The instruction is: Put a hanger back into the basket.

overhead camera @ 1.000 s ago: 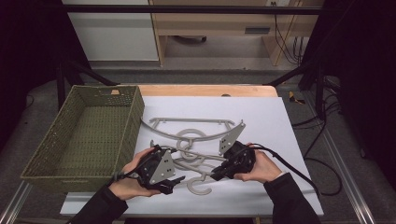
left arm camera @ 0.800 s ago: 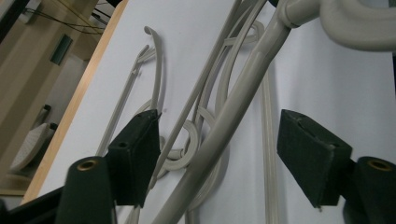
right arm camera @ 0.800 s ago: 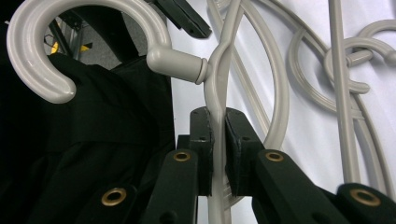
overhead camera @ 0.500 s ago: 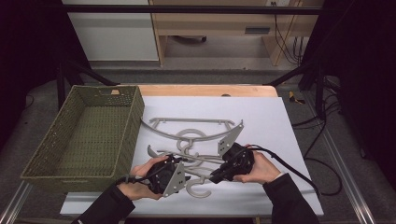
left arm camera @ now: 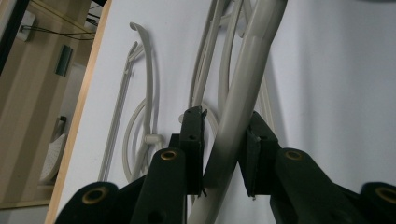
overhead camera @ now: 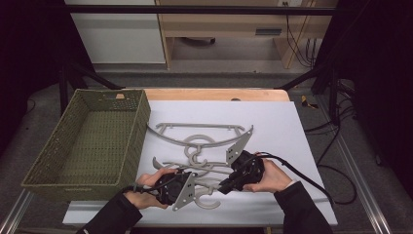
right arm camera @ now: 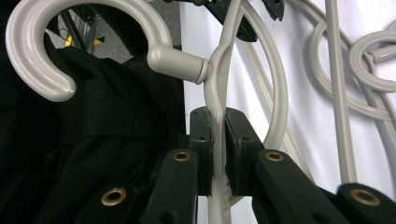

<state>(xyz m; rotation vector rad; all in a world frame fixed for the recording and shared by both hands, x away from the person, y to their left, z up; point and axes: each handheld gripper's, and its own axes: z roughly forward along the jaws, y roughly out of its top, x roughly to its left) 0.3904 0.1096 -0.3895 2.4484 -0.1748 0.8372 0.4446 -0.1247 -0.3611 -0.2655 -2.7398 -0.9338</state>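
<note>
Several grey plastic hangers lie overlapped mid-table on the white surface (overhead camera: 282, 141). The nearest hanger (overhead camera: 208, 203) has its hook toward the table's front edge. My left gripper (overhead camera: 194, 189) is at the left of that hook, and in the left gripper view my left gripper (left arm camera: 224, 127) is shut on the hanger's thick arm (left arm camera: 243, 88). From the right, my right gripper (overhead camera: 225, 186) pinches the same hanger. In the right gripper view my right gripper (right arm camera: 217, 116) is shut on the thin arm just below the hook (right arm camera: 70, 42).
A green woven basket (overhead camera: 142, 122) stands at the table's left with nothing visible inside. Two more hangers (overhead camera: 199, 129) lie beyond the held one. A black cable (overhead camera: 302, 175) trails right from the right gripper. White table surface shows to the right.
My left gripper has shifted right and toward the front edge, closing in beside the hanger's hook. The right gripper has hardly moved.
</note>
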